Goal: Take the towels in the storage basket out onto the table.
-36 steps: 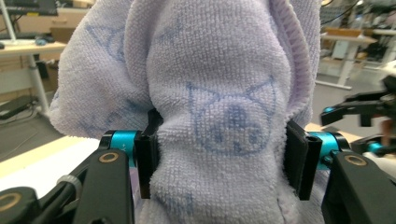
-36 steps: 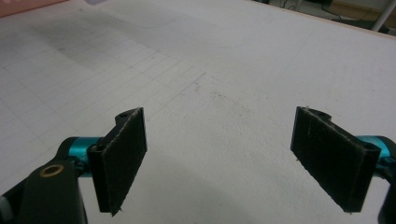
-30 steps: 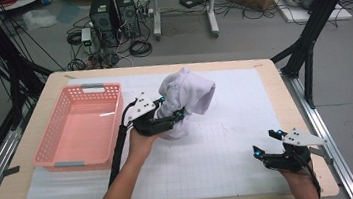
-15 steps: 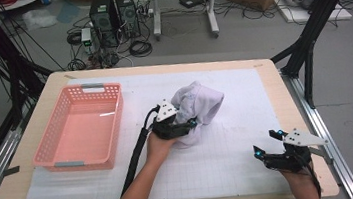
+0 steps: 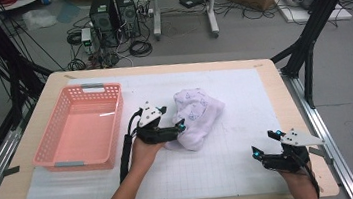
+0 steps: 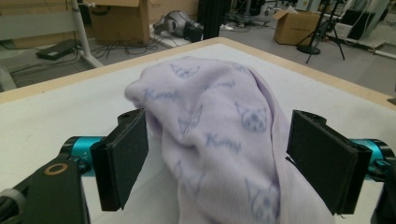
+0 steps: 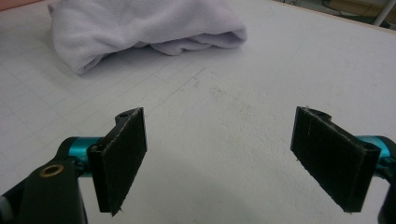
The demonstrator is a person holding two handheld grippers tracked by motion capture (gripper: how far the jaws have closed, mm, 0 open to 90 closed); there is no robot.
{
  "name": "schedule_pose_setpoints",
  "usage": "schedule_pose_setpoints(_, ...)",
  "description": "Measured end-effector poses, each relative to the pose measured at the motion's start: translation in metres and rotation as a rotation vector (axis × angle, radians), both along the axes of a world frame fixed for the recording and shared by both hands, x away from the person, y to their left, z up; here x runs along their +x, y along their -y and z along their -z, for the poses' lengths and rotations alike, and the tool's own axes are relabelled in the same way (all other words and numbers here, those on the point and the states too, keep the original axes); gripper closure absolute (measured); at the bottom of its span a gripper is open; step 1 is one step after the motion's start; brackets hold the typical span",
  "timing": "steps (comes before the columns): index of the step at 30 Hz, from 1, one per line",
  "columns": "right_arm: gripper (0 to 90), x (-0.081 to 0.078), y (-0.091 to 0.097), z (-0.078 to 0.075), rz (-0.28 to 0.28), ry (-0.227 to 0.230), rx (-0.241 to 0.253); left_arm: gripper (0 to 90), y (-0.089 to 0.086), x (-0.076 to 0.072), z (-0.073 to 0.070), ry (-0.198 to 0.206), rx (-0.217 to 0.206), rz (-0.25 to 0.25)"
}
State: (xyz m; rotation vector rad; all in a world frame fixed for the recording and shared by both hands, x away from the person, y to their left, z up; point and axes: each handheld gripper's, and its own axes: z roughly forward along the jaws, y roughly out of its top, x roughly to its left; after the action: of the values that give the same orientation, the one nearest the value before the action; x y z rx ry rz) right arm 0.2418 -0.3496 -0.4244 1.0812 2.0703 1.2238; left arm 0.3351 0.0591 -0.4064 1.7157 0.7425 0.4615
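The left gripper (image 6: 217, 163) has just been opened, jaws released around the lilac cloth (image 6: 219, 130); the right gripper (image 7: 233, 158) is held open, empty.

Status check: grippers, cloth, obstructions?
Left gripper jaws just opened, lilac cloth loose between them. Right gripper open, idle on mat. Pink basket beside, nothing blocking.

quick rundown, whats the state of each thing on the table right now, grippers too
lilac cloth: bunched in a heap on the white mat, lying between the left gripper's pads, not pinched
pink basket: upright, empty
left gripper: jaws have just been opening, wide around the cloth
right gripper: open, nothing between the jaws, over bare mat
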Motion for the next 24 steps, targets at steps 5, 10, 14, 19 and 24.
schedule_pose_setpoints(5, 17.5, 0.001, -0.002, 0.0, 0.002, -0.004, 0.001, 21.5, -0.015, -0.012, 0.009, -0.012, -0.031, 0.006)
schedule_pose_setpoints(10, 17.5, 0.004, -0.004, 0.001, 0.012, -0.003, -0.003, 21.9, -0.03, -0.02, 0.015, 0.002, -0.04, 0.011)
schedule_pose_setpoints(14, 17.5, 0.008, -0.004, 0.003, 0.014, -0.007, -0.009, 19.1, -0.035, -0.024, 0.019, -0.003, -0.053, 0.011)
schedule_pose_setpoints(19, 17.5, 0.01, -0.003, 0.004, 0.009, -0.016, 0.012, 18.8, -0.041, -0.029, 0.022, -0.008, -0.081, 0.024)
schedule_pose_setpoints(24, 17.5, 0.011, 0.0, 0.005, 0.012, -0.026, 0.027, 20.0, -0.049, -0.032, 0.024, 0.002, -0.095, 0.01)
